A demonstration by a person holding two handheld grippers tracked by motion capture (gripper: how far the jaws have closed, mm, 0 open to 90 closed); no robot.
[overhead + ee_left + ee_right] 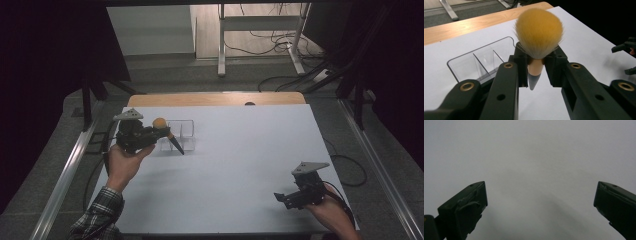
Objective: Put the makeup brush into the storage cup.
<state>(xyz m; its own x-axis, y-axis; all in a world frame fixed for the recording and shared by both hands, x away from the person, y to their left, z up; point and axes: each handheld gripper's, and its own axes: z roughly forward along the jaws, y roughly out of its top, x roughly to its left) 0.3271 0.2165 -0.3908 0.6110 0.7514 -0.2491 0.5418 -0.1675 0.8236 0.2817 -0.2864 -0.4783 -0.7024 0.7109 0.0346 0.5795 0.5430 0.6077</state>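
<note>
Orange-bristled brush [538, 32] sits clamped between your left gripper's [536, 67] fingers beside the clear organizer [471, 61]; your right gripper [287, 197] hovers low, fingers spread

A lab-style recording room: dark curtains [50, 60] flank a wood-edged table under a white sheet [240, 165], loose black cables [280, 42] trail over grey carpet, and a white metal desk frame [222, 45] stands behind.
</note>
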